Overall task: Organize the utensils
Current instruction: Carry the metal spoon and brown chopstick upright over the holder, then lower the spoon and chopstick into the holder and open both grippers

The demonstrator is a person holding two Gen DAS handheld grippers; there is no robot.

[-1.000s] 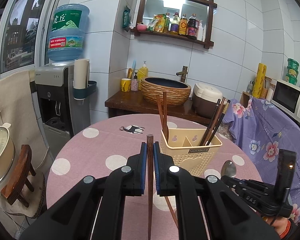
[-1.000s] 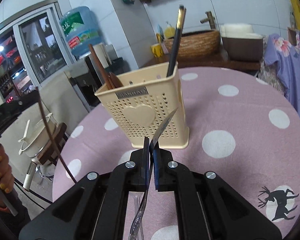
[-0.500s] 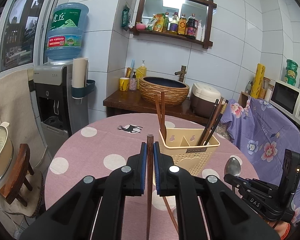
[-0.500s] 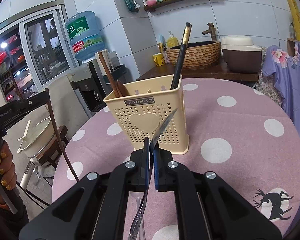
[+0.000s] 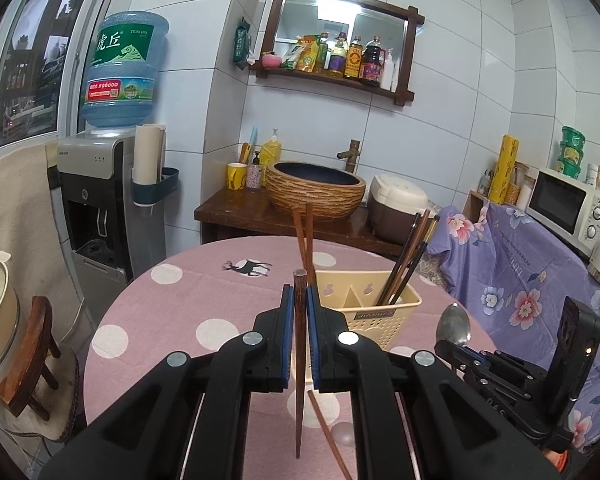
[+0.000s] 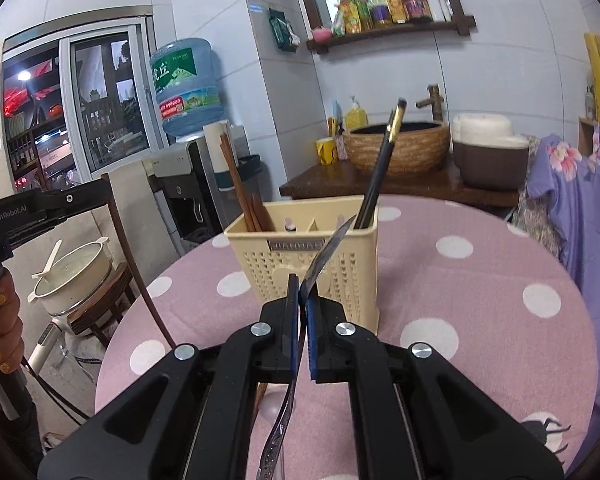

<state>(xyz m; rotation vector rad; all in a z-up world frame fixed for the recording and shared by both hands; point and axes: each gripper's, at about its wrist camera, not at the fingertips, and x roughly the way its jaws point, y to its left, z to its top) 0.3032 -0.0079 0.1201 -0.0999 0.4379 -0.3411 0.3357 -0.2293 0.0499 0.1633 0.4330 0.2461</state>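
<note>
A cream perforated utensil holder (image 5: pixel 374 312) (image 6: pixel 308 260) stands on the pink dotted table (image 5: pixel 188 304), with brown chopsticks (image 5: pixel 305 236) in one compartment and dark chopsticks (image 5: pixel 410 256) in another. My left gripper (image 5: pixel 300 300) is shut on a brown chopstick (image 5: pixel 299 360), held upright short of the holder. My right gripper (image 6: pixel 303 292) is shut on a metal spoon (image 6: pixel 328 252), its bowl raised in front of the holder; the spoon also shows in the left wrist view (image 5: pixel 453 326). A loose chopstick (image 5: pixel 328 436) lies on the table below my left gripper.
Behind the table, a wooden counter holds a woven basin (image 5: pixel 316 190) and a rice cooker (image 5: pixel 396 204). A water dispenser (image 5: pixel 100 184) stands at the left, with a stool and pot (image 6: pixel 76 272) below. A floral-covered unit with a microwave (image 5: pixel 568 204) is at the right.
Both grippers have risen and drawn back from the holder, which now looks smaller and lower. Each still holds its utensil.
</note>
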